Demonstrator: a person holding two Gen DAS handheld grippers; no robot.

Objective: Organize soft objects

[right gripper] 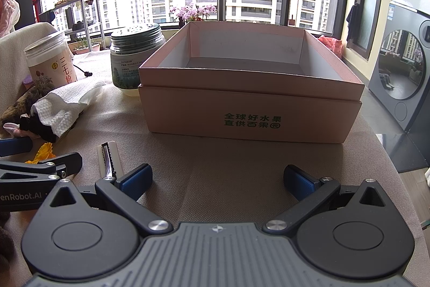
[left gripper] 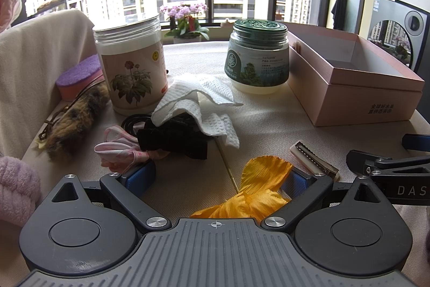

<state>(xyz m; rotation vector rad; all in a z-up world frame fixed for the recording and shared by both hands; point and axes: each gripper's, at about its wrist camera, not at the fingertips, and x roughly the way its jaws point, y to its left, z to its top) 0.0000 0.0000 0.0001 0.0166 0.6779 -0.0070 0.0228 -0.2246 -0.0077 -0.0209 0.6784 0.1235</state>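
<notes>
My left gripper is open, low over the table, with an orange fabric flower lying between its fingers, against the right pad. Ahead lie a white waffle cloth, a black velvet bow, a pink-and-white striped fabric piece and a brown furry tail. The open pink box stands at the right. My right gripper is open and empty, facing the pink box. The white cloth and the flower show at its left.
A white flower-print jar and a green-lidded jar stand at the back. A purple sponge lies left of the white jar, by a cream-draped chair. A metal hair clip lies at the right. A pink fluffy item sits at the left edge.
</notes>
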